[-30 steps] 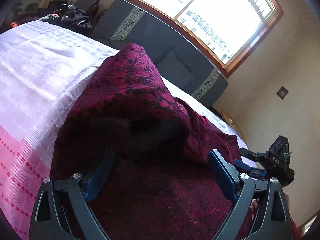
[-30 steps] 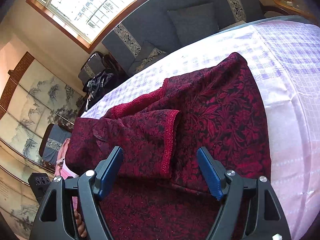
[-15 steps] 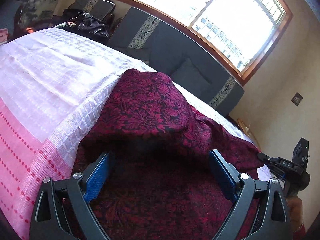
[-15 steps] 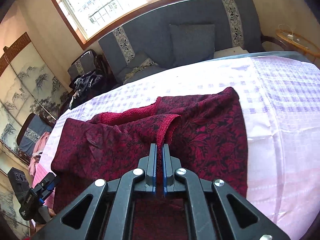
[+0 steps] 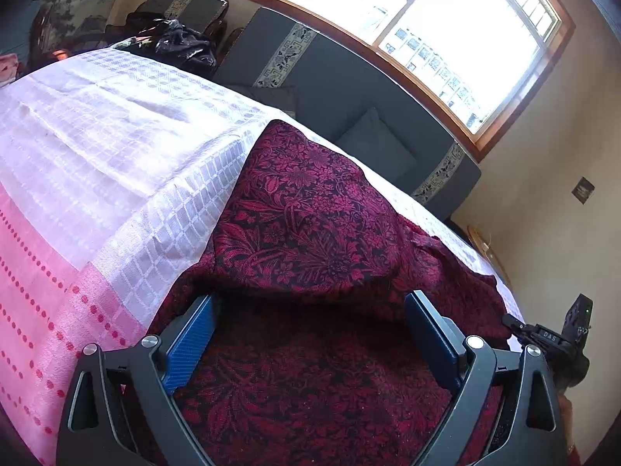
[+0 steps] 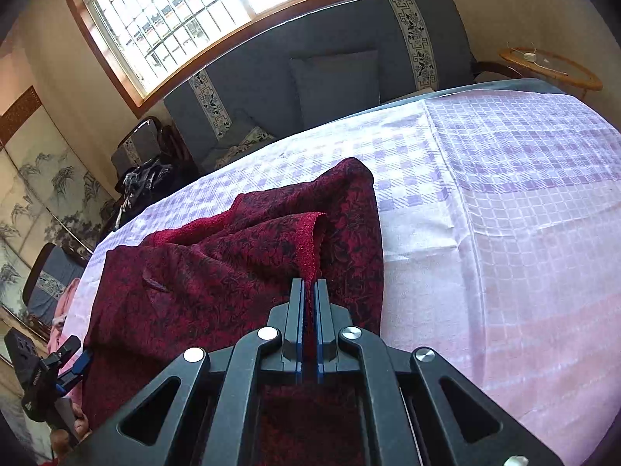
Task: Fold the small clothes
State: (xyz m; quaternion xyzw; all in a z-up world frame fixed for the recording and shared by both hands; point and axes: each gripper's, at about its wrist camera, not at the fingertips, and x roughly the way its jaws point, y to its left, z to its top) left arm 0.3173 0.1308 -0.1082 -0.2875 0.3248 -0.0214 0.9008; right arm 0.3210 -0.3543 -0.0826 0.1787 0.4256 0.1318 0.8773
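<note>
**Operator:** Right wrist view first: my right gripper (image 6: 308, 295) is pinched tight on the trimmed edge of the dark red floral garment (image 6: 217, 272), lifting that edge up off the rest of the cloth. The garment lies on the pink and white checked bedcover (image 6: 504, 233), partly bunched, toward its left half in this view.

**Observer:** And your left?

**Operator:** My left gripper (image 5: 310, 326) is spread wide, holding nothing. It hangs just over the near part of the garment, with a folded-over hump of cloth right ahead of its blue pads (image 5: 190, 339).

**Observer:** What worries you?

**Operator:** The pinch looks thin, only the edge strip sits between the jaws. If I pull sideways too fast, I'd guess the fabric slips out, or the whole piece drags across the bedcover instead of folding. The hump on my left could also roll open, since nothing pins it. And the cover itself is loose enough to wrinkle along.

**Observer:** Count for me.

**Operator:** One garment, as far as I can tell; it may have layers I can't separate. Two grippers. One bedcover. Behind it, one dark blue sofa (image 6: 330, 62) under the window (image 6: 217, 11), and one small wicker table (image 6: 551, 66) at the right.
</note>
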